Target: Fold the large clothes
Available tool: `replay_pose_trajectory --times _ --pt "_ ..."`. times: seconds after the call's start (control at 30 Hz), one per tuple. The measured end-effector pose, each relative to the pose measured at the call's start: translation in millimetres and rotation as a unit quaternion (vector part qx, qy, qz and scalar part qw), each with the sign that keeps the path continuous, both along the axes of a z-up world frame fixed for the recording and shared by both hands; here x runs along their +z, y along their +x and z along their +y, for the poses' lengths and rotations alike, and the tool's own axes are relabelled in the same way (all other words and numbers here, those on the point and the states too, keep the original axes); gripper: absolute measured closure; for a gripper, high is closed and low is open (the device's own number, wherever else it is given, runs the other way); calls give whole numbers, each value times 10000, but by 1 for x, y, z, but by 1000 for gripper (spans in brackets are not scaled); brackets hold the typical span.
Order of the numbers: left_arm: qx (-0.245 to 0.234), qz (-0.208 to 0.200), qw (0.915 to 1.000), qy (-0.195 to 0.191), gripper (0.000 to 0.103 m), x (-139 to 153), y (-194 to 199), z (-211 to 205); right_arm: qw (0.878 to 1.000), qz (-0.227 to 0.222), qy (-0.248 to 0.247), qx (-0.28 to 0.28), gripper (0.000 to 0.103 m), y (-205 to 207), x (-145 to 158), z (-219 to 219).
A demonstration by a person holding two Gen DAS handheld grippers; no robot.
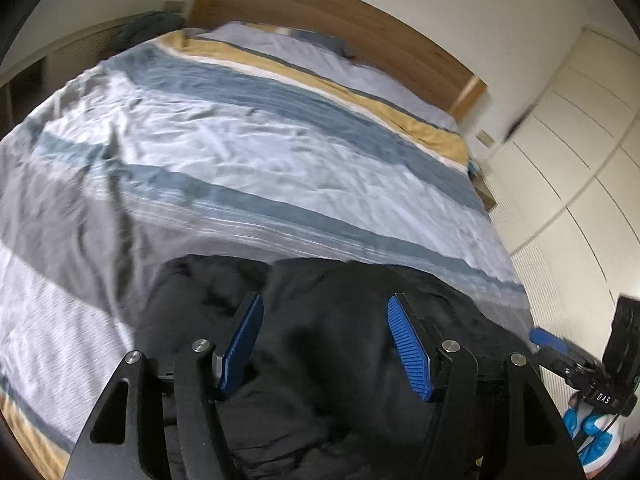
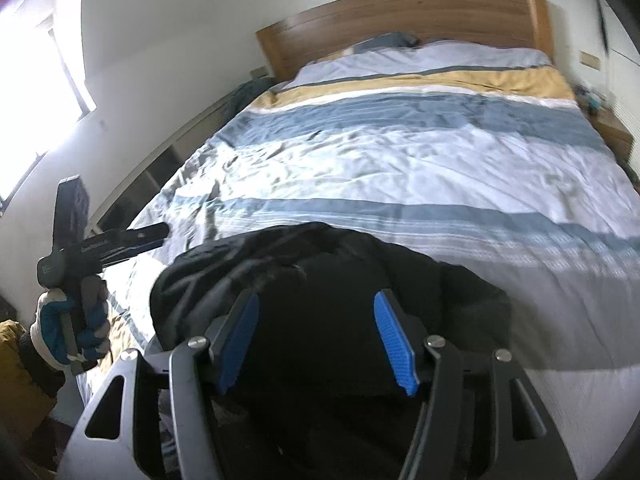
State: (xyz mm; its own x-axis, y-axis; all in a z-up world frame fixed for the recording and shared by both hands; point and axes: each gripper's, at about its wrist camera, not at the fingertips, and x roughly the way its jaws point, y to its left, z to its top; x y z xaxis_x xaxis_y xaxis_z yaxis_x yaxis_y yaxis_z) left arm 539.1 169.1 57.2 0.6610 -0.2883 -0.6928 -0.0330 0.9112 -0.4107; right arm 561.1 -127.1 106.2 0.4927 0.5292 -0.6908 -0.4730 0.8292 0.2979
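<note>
A large black garment (image 1: 332, 328) lies bunched at the foot of the bed; it also shows in the right wrist view (image 2: 332, 280). My left gripper (image 1: 325, 308) is open, its blue pads above the garment with cloth showing between them. My right gripper (image 2: 316, 304) is open too, hovering over the same black heap. The right gripper appears at the left view's right edge (image 1: 548, 338). The left gripper, held in a blue and white gloved hand, appears at the left of the right wrist view (image 2: 160, 234).
The bed (image 1: 280, 152) has a striped cover in white, blue, grey and yellow, with a wooden headboard (image 2: 400, 20). White wardrobe doors (image 1: 580, 140) stand to the bed's right. A bright window (image 2: 36, 92) and a low shelf are on the left.
</note>
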Motion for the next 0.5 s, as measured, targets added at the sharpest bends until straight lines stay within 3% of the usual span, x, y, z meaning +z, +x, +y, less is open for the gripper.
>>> replay_pose_trajectory --times 0.27,0.5 --pt "-462 178 9984 268 39 -28 8 -40 9992 43 -166 357 43 8 -15 38" --pt "-688 410 9946 658 39 -66 -6 -51 9964 349 -640 437 43 2 -60 41"
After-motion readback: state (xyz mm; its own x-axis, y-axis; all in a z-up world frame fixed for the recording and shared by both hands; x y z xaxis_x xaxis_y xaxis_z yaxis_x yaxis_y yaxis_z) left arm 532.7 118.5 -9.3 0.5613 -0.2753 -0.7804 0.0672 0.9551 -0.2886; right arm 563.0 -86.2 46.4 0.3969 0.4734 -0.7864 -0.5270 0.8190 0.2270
